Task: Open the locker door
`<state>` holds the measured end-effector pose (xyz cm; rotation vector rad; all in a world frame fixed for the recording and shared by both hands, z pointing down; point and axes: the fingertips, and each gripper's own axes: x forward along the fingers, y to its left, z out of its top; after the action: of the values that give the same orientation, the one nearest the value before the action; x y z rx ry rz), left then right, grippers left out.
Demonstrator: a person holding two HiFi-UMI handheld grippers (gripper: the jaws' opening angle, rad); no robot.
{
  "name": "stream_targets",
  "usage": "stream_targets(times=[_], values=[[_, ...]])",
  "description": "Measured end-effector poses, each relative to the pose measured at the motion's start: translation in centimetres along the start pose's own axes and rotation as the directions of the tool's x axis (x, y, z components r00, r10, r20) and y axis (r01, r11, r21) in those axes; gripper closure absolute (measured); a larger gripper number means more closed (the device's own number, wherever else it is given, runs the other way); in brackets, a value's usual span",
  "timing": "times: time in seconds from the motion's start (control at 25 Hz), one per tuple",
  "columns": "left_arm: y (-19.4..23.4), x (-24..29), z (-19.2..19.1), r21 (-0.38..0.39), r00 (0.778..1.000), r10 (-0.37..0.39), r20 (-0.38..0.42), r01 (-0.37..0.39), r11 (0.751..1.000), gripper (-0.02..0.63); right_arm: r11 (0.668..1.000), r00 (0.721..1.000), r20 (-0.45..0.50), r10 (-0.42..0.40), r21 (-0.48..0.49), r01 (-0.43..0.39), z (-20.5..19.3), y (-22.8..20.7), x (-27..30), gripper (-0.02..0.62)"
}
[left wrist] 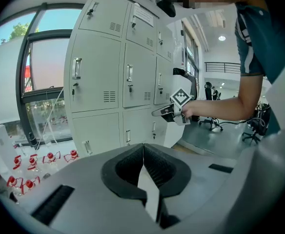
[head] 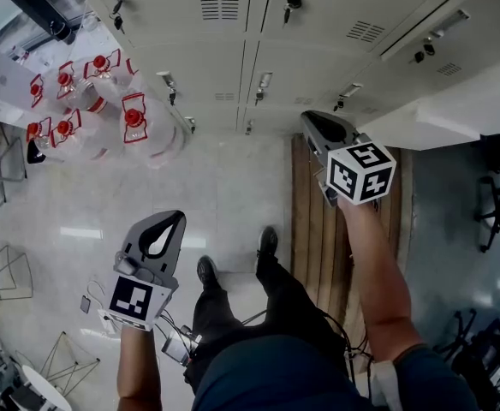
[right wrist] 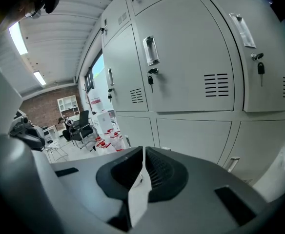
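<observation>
A bank of pale grey lockers (head: 233, 50) runs along the top of the head view, its doors carrying metal handles (head: 264, 81) and keys. My right gripper (head: 310, 120) is held out a short way from the lockers, shut and empty. In the right gripper view a door with a handle (right wrist: 151, 50) and a hanging key (right wrist: 152, 74) stands straight ahead, shut. My left gripper (head: 171, 218) hangs lower and farther back over the floor, also shut with nothing in it. From the left gripper view the right gripper (left wrist: 174, 108) shows in front of the lockers.
Several water bottles with red caps (head: 134, 118) stand on the floor at the left of the lockers. A wooden pallet (head: 314, 229) lies under my right arm. A white panel (head: 443, 114) juts out from the locker row at the right. Office chairs (head: 498, 204) stand at the far right.
</observation>
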<state>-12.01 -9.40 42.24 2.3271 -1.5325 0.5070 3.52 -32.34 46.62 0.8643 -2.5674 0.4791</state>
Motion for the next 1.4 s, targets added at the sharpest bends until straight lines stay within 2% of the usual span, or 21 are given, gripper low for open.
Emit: stream_targets(times=[0.48,1.08,1.4], values=[[1.1,1.6,-1.9,-0.015,1.000,-0.006,-0.016,0.006,1.000,0.588,1.000,1.000,-0.018,-0.005,0.004,0.005,-1.1,-1.5,3.5,0.557],[0.5,3.4,-3.4,-0.027,0.999,-0.020,-0.032,0.019,0.999,0.588,1.000,0.999,-0.044,-0.022,0.001,0.023,-2.9,-4.3,5.8,0.555],[0.1,4.7,-4.6,-0.030,0.998,-0.030,-0.048,0.029,0.999,0.588,1.000,0.998,-0.059,0.004,-0.010,-0.005,-4.1,-4.7,8.3,0.555]])
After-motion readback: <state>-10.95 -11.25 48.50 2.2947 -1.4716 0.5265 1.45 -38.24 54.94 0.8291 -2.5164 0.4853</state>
